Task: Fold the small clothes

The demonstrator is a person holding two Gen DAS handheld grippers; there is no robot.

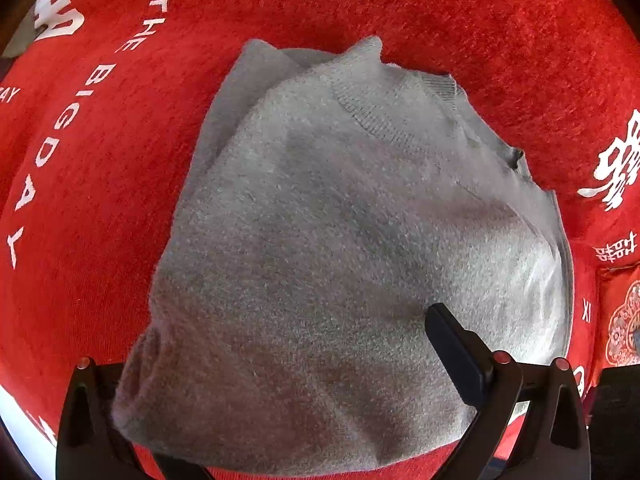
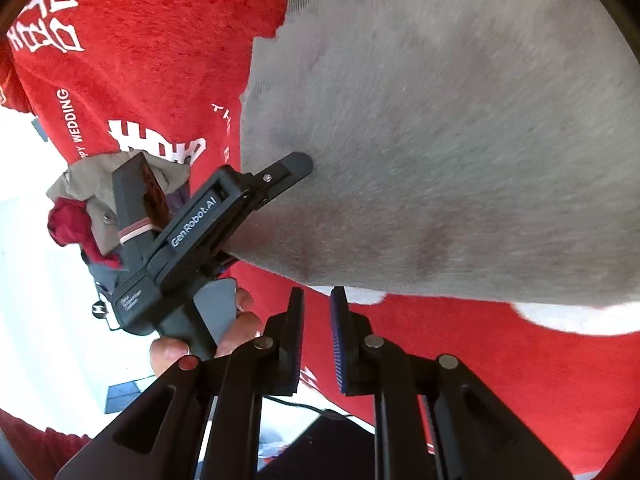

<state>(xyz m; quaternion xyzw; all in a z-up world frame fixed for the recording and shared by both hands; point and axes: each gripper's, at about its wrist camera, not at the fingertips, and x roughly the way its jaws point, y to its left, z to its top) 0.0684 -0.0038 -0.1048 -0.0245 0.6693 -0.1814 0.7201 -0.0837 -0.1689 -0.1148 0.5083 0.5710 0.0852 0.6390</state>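
So here's where I'm at: one grey knit sweater (image 1: 340,248) lying folded on the red cloth (image 1: 480,20) that covers the surface, ribbed collar at the end away from me. I count just the one sweater. The red cloth has white lettering all over it, "THE BIG DAY" running down along the sweater's left side in my left wrist view, plus a couple of blocks of white Chinese characters.

My left gripper (image 1: 280,392) is on the sweater's near edge. One black finger (image 1: 456,352) lies on top of the knit near its lower right corner, and the other is hidden under or behind the fabric, so the jaws stand wide apart around that hem, but I honestly can't tell if they're actually pinching anything. From the right wrist view you can see that same left gripper (image 2: 276,180) poking its tip into the sweater's (image 2: 440,140) side edge, with my left hand (image 2: 208,332) wrapped around the handle.

My right gripper (image 2: 316,336) sits just off the sweater's bottom edge, over the red cloth (image 2: 160,40). Its jaws are nearly together, a narrow gap between the two pads (image 2: 338,340), nothing in them.

Beside the left gripper there's a small heap of other clothes (image 2: 88,208), beige and dark red pieces, can't count them properly.
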